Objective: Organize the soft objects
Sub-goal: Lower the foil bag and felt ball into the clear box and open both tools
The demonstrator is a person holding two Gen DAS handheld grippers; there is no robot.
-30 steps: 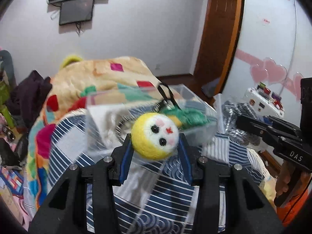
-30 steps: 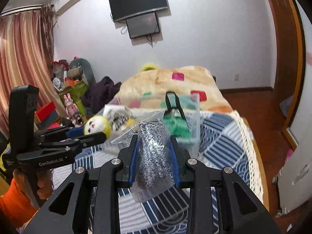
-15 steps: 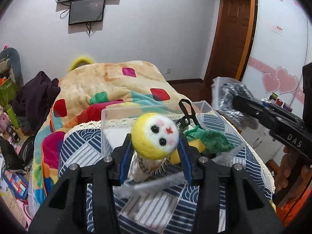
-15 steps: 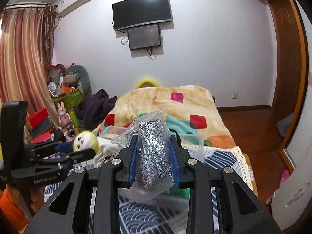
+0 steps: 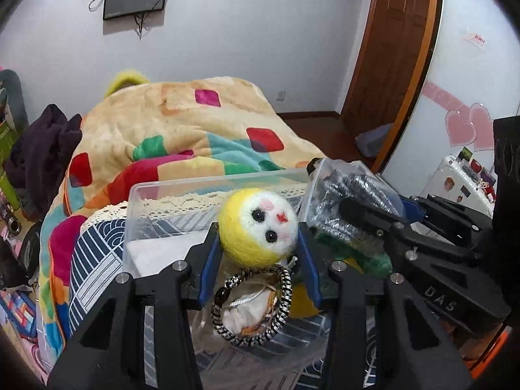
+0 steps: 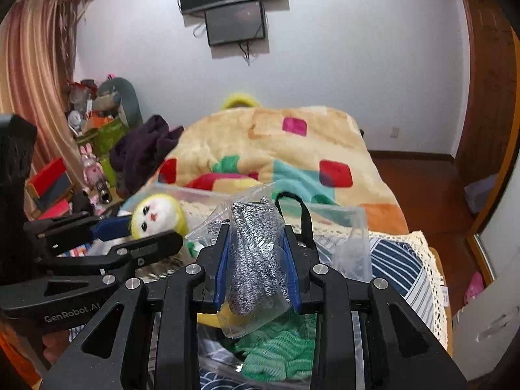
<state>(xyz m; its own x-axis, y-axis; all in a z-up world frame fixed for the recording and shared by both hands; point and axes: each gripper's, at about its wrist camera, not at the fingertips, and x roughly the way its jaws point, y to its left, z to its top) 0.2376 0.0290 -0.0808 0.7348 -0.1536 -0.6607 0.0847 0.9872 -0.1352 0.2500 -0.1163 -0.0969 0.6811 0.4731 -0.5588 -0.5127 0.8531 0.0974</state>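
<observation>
Bracelet [image 5: 252, 305] and green cloth [image 6: 276, 354] under claws

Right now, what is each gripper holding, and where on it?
Left gripper pinches the yellow felt ball at its sides. Right gripper clamps the bagged steel wool across its middle.

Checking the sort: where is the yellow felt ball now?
Left wrist view: the yellow felt ball sits clamped in the left gripper, above the clear bin.
</observation>
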